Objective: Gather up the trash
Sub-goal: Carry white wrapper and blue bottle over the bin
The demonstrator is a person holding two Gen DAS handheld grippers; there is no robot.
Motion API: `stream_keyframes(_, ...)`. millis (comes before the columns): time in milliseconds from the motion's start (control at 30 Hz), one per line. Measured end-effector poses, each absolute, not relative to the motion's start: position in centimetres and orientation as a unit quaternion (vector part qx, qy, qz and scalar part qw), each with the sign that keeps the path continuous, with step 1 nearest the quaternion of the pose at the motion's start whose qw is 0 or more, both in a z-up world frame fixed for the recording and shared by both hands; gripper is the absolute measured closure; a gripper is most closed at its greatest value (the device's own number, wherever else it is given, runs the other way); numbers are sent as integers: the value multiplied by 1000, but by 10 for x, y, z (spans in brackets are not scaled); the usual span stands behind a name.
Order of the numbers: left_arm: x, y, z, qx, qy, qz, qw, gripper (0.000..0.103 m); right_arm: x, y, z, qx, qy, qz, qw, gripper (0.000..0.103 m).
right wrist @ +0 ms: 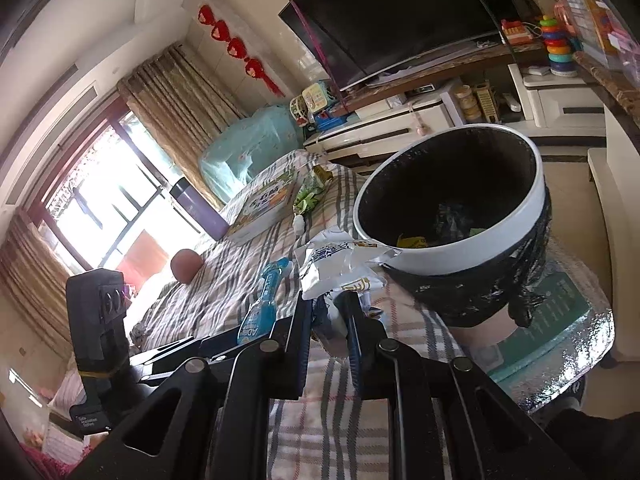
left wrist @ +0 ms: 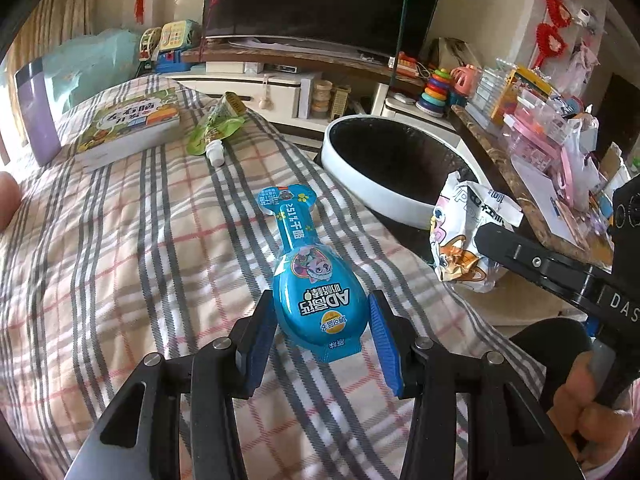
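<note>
Left gripper (left wrist: pixel 320 332) sits low over the plaid bedspread (left wrist: pixel 120 280), jaws spread wide around the fat end of a blue snack pouch (left wrist: pixel 310 276) lying flat, pads not touching it. Right gripper (right wrist: pixel 330 316) is clamped on a crinkly white wrapper (right wrist: pixel 340 264), held up right beside the white-rimmed trash bin (right wrist: pixel 460 248) with its black liner. Farther back there's a green pouch (left wrist: pixel 214 130) next to a kids' book (left wrist: pixel 128 128).
</note>
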State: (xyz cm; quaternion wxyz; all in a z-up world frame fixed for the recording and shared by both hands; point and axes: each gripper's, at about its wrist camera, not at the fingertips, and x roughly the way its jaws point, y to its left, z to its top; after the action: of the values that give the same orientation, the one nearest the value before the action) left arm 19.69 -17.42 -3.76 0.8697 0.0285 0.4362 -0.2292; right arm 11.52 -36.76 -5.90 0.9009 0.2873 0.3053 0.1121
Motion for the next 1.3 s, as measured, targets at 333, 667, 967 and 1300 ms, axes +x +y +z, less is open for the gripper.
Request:
stream_keyframes(333,195,-182,-35,35,435,-233,869,58,111,-376,-65,292,309,100,900,87)
stream_keyframes(667,206,-192,-31,35,432,-246,867,58,114,-387,-62,289,307,87,903,87)
stream_keyframes(967,220,-207,-27,39,425,-260,866,58,117,-400,-58,280,304,73,908,87)
stream_keyframes(1300,244,-233,-23,45,421,-269,865,58,130,-419,-48,274,299,54,912,87)
